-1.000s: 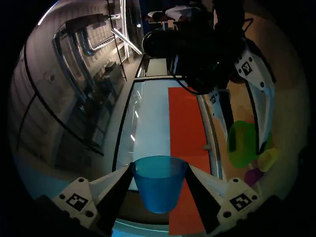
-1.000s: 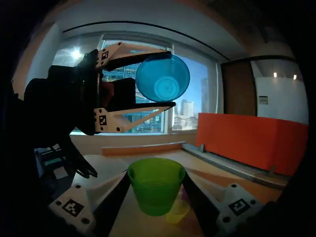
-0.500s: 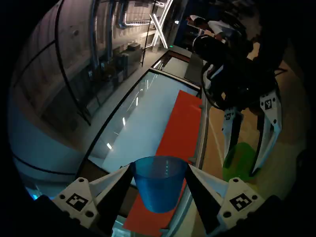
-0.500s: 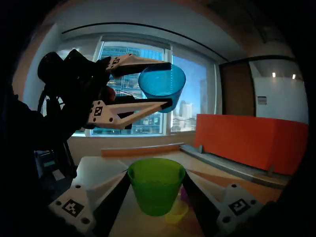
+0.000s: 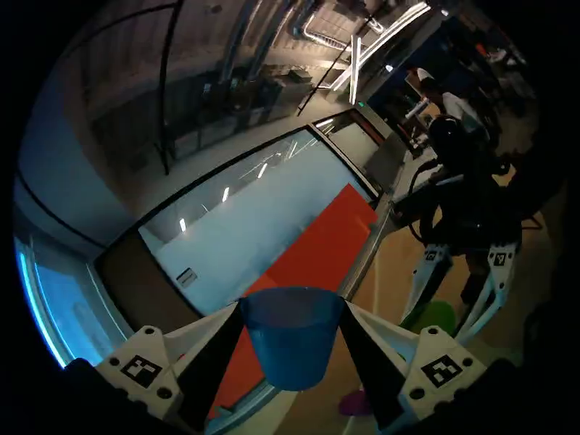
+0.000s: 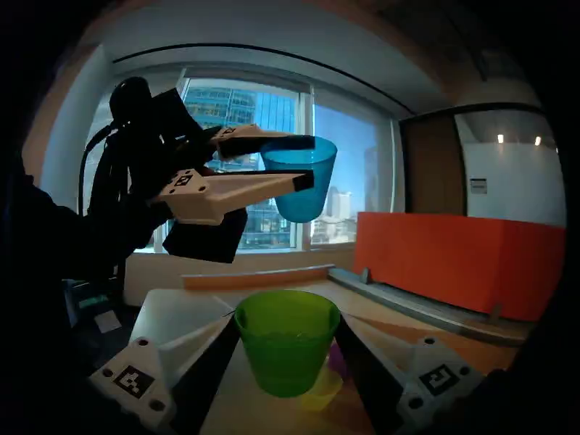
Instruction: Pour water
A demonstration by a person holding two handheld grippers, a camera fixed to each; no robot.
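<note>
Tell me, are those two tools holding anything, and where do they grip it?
The left tool pinches the blue cup by its sides below the rim; the right tool holds the green cup likewise.

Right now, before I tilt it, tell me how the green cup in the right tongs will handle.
The green cup looks like thin translucent plastic: probably light, slightly flexible, so a hard squeeze from the right tongs may dent it. Its smooth tapered wall could slip down if grip loosens. Contents unclear, so weight is uncertain.
</note>
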